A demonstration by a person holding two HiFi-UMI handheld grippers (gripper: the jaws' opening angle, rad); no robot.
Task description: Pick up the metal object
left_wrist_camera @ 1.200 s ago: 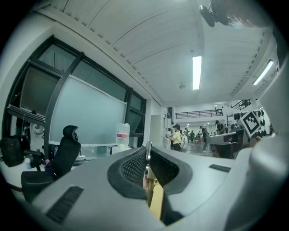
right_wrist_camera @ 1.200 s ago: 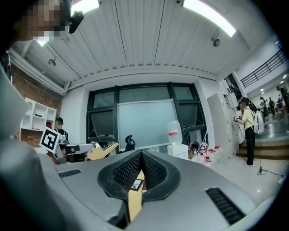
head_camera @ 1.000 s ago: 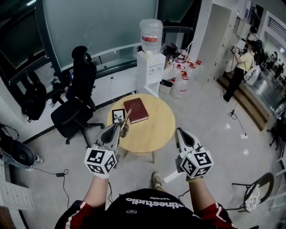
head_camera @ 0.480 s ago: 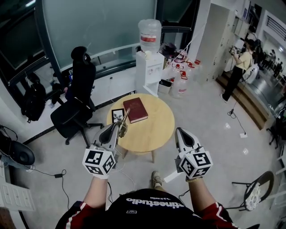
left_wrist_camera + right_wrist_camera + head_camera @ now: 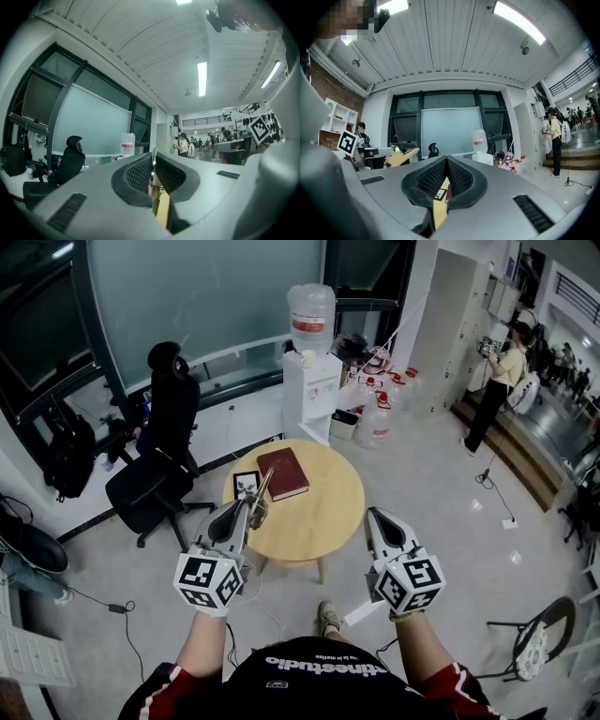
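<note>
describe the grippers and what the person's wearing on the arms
The left gripper and right gripper are grey tapering shells with black mesh-textured pads, each carrying a white cube of black square markers. The short sleeves are dark red with white stripes.

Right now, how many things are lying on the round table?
2: a red book near the far edge and a small framed picture just left of it; the left tongs could hide more.
</note>
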